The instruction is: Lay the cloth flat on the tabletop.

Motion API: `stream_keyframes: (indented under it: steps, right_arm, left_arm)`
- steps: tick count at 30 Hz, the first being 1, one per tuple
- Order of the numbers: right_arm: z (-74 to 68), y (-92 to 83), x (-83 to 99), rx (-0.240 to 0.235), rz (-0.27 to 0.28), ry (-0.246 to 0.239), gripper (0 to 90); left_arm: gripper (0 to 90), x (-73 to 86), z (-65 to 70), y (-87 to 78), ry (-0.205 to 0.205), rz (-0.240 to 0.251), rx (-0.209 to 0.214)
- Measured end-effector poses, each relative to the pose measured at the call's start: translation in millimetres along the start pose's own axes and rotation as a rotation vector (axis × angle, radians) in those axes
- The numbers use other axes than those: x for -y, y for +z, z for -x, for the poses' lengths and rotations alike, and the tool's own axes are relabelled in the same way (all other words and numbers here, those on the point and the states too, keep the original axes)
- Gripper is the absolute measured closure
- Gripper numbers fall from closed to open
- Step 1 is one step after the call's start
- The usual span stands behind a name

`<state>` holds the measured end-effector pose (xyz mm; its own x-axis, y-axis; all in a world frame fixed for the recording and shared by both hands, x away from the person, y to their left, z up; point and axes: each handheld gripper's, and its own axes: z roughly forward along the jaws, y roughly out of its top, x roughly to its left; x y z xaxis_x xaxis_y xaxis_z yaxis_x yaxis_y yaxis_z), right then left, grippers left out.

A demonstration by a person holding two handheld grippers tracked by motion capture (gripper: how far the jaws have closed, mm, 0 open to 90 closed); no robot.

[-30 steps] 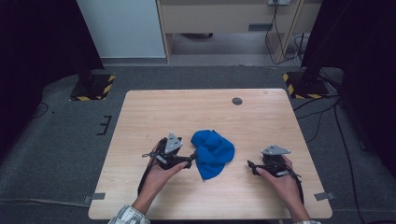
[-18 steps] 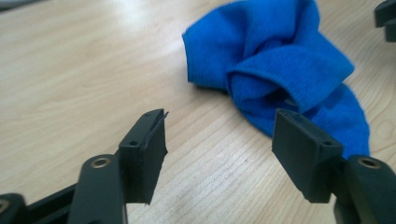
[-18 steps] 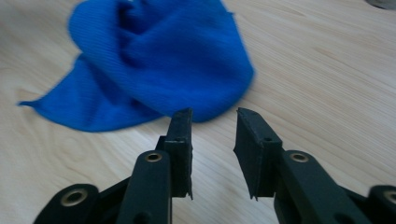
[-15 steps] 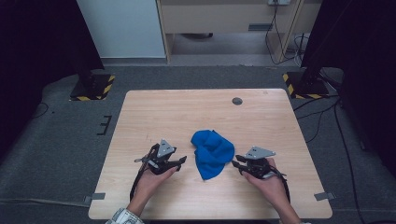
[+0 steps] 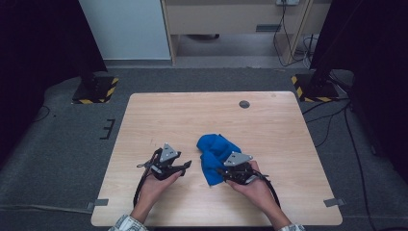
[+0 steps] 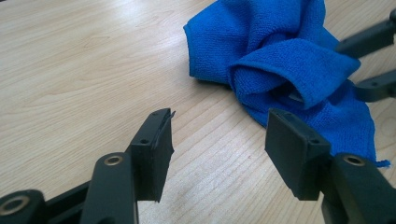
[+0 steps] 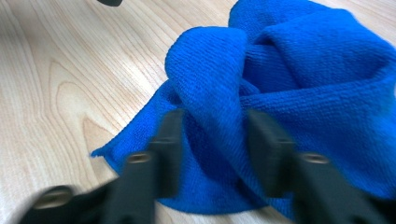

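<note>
Cloth [image 5: 215, 151] crumpled, not yet lifted or spread. Right gripper [image 7: 212, 149] jaws have been closing around a fold, no clear pinch; left gripper [image 6: 217, 149] spread, empty, beside it.

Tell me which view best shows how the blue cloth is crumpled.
The left gripper view: the blue cloth lies sharp and nearly whole, its rolled folds clear. The right gripper view shows it closer but blurred and cropped; the high view shows a small bunched heap.
</note>
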<state>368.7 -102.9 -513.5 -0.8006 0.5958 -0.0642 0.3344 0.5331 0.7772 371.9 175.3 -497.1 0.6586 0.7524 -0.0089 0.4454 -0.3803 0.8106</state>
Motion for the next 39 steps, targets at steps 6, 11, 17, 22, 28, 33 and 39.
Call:
stream_keyframes:
  steps: [6, 11, 17, 22, 28, 33, 39]
  right_arm:
    - [-0.9, -12.7, -6.1, -0.033, 0.057, 0.023, 86.5]
    - [9.9, -40.8, -14.3, -0.042, 0.139, 0.085, 87.5]
    - [47.1, -61.2, -7.5, 0.025, 0.172, 0.163, 87.9]
    - [79.7, -37.0, 10.9, 0.066, 0.095, 0.242, 87.2]
    - [98.1, -7.5, 13.3, 0.094, 0.026, 0.287, 84.8]
    - [102.1, 11.5, 19.5, 0.102, -0.041, 0.295, 84.3]
    - [98.6, 0.0, 16.8, 0.12, -0.012, 0.325, 64.6]
  left_arm:
    - [41.4, 0.3, -1.2, 0.1, 0.001, -0.003, -0.003]
    - [41.7, -0.5, -0.7, -1.2, 0.004, 0.002, -0.007]
    - [42.3, -1.1, 2.2, 1.4, 0.017, -0.006, -0.004]
    - [42.7, -1.5, 4.5, 3.3, 0.026, -0.013, -0.005]
    - [42.6, -0.1, 7.0, 8.3, 0.033, -0.031, 0.01]
    - [41.4, -1.3, 19.3, 13.2, 0.074, -0.045, 0.034]
    - [39.1, -2.8, 28.9, 15.4, 0.09, -0.035, 0.055]
